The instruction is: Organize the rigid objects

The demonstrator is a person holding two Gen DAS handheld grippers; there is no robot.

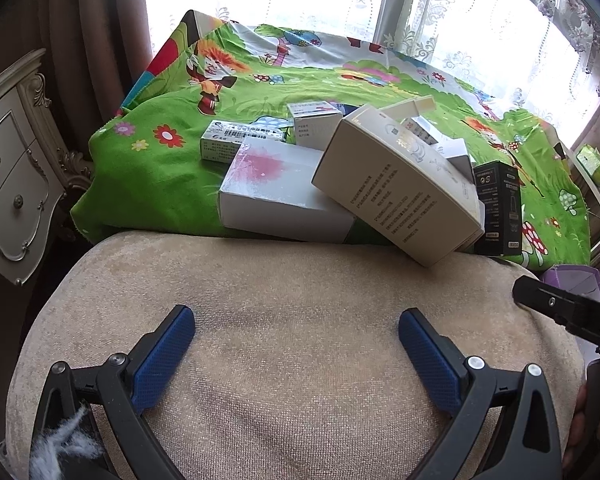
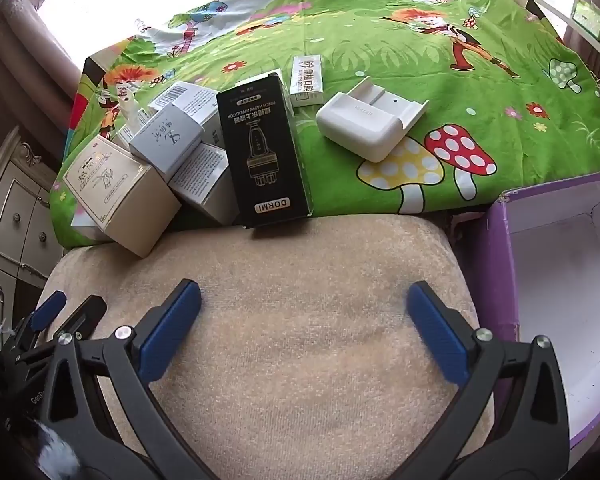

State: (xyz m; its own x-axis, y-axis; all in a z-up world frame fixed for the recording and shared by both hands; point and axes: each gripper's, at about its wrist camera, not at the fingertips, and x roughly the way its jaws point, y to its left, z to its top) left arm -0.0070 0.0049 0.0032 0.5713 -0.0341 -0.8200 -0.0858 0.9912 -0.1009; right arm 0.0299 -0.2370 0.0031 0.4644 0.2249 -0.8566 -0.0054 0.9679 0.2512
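A pile of cartons lies on the green cartoon cloth (image 1: 160, 176): a large beige box (image 1: 396, 188) leaning on a white box with a pink blot (image 1: 276, 192), a black DORMI box (image 2: 264, 148), small white boxes behind. In the right wrist view a white plastic holder (image 2: 368, 124) and a small white carton (image 2: 307, 80) lie apart on the cloth (image 2: 500, 92). My left gripper (image 1: 296, 328) is open and empty over the beige cushion (image 1: 292, 280). My right gripper (image 2: 304, 304) is open and empty over the same cushion (image 2: 300, 264), short of the black box.
An open purple cardboard box (image 2: 560, 264) with a white inside stands right of the cushion. A cream ornate drawer cabinet (image 1: 12, 168) stands at left. Curtained windows lie behind the cloth. A small green packet (image 1: 590, 162) sits at far right.
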